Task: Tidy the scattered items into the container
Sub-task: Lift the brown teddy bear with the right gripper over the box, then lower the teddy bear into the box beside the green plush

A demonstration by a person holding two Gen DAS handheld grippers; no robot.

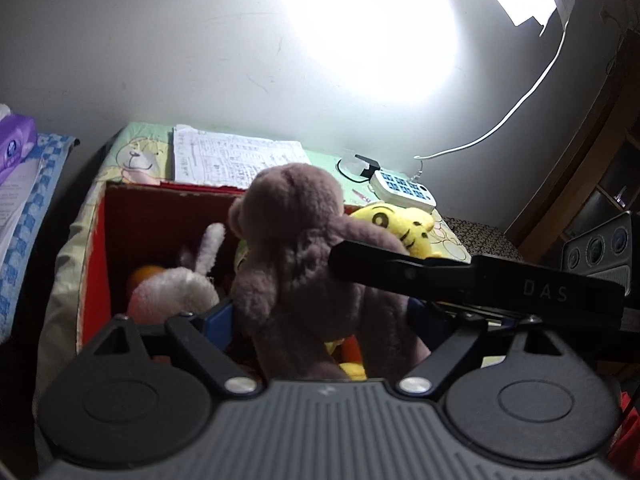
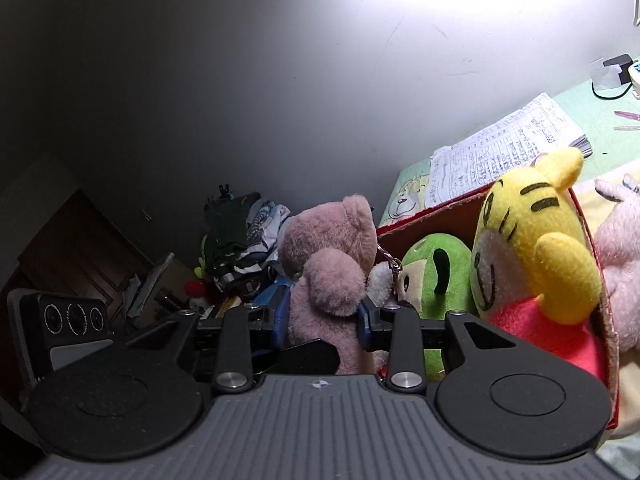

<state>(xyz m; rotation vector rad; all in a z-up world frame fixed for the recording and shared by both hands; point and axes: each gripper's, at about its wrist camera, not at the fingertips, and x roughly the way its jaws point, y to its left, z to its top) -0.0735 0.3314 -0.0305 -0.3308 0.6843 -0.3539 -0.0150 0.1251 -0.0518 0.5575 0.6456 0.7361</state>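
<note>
Dim room, plain grey wall (image 1: 160, 60) with a hard white glare at 1 o'clock. A table under a pale green cartoon-print cloth (image 1: 140, 148) runs along the wall. On it, at 12 o'clock in the left wrist view, a sheet of printed paper (image 1: 232, 160); a white power strip (image 1: 404, 190) at 2 o'clock, a white cable rising from it.

Red cardboard box (image 1: 96, 248), open top, sits on the cloth in front of the paper. Inside: white plush rabbit (image 1: 176, 284) at 9 o'clock; green plush (image 2: 436, 276) seen only from the right wrist, just beside a yellow tiger plush (image 2: 532, 240) at the box's edge at 3 o'clock.

Brown teddy bear (image 1: 296, 260) is upright over the box opening, held from both sides. Left gripper (image 1: 320, 320): blue pads pressed into the bear's lower body, clamped on it. Right gripper (image 2: 322, 316): blue pads squeezed against the bear's waist, also clamped on it; its black finger crosses the left view from 3 o'clock.

A pile of clothes (image 2: 240, 240) sits behind the bear at 11 o'clock in the right view.
</note>
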